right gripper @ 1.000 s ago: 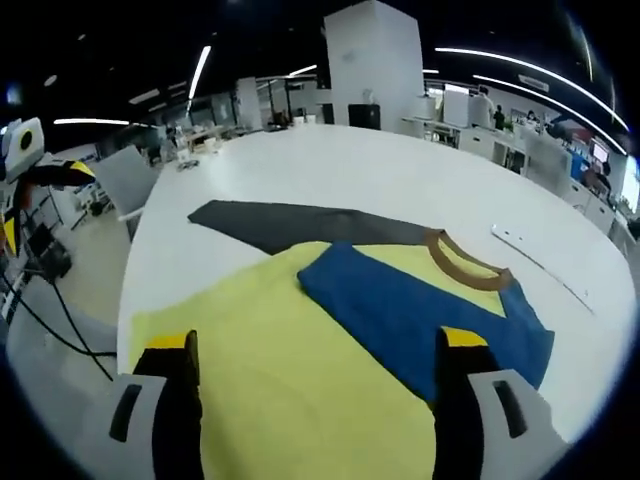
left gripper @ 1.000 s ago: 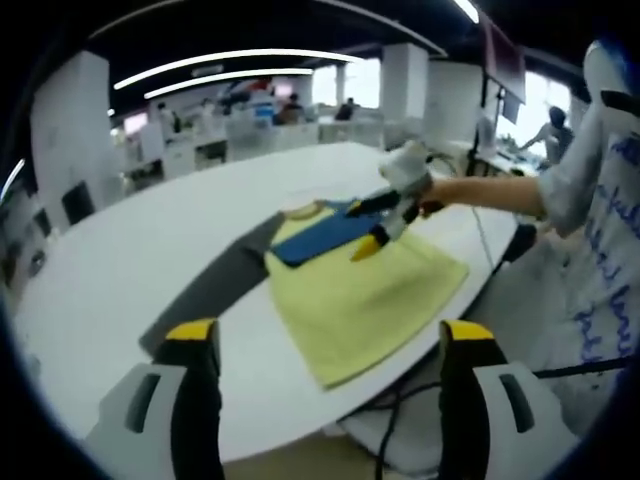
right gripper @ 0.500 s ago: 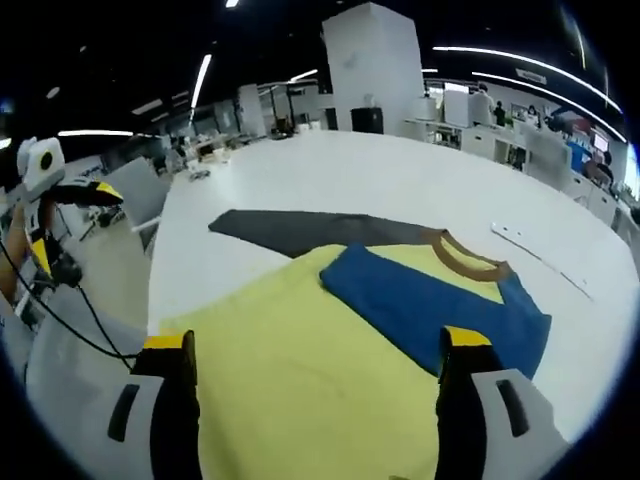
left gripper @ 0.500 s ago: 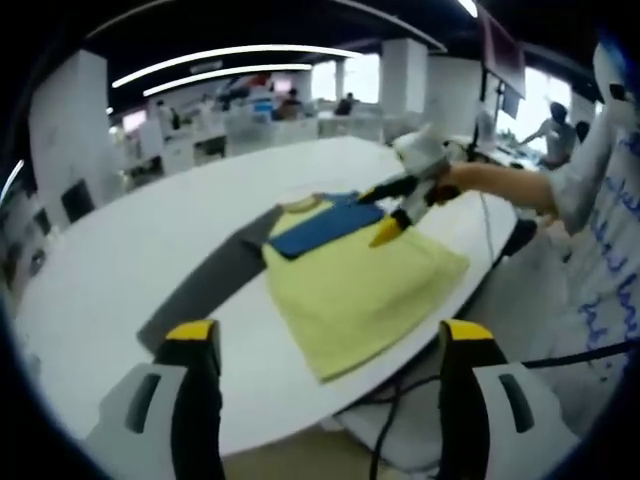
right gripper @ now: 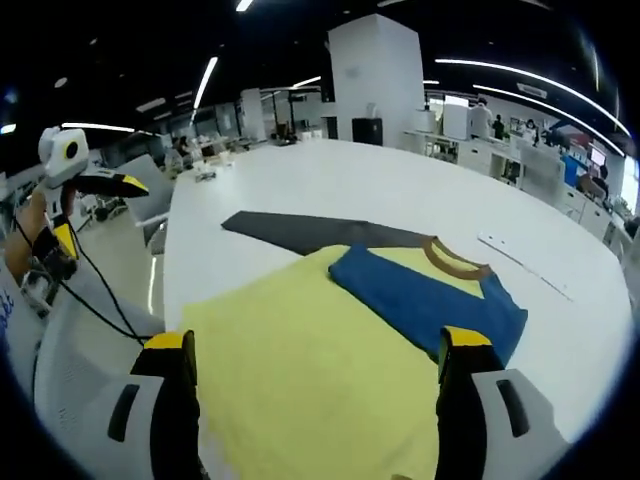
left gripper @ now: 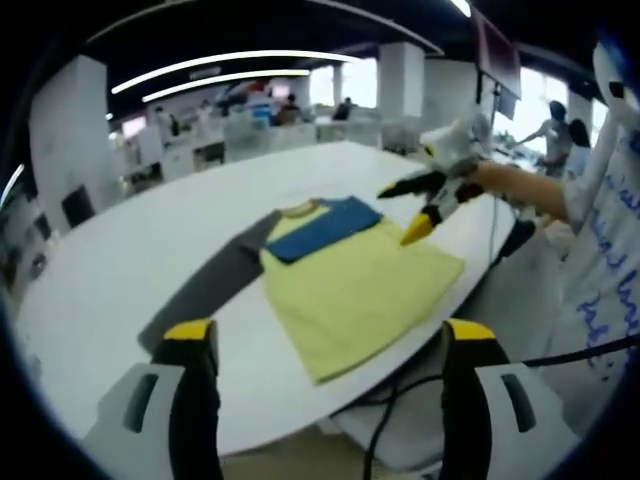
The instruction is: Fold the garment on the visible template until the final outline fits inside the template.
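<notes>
- both grippers are up in the air off the white table (left gripper: 120,270), jaws spread wide, nothing in them
- left gripper (left gripper: 320,345) hangs back past the table's near edge; right gripper (left gripper: 418,205) is held out over the shirt's (left gripper: 350,280) far corner
- the yellow shirt lies flat near the table edge, blue sleeve (right gripper: 420,300) folded across it, grey sleeve (left gripper: 205,290) stretched out
- can't make out any template outline
- right gripper view catches the brown collar (right gripper: 455,260)
</notes>
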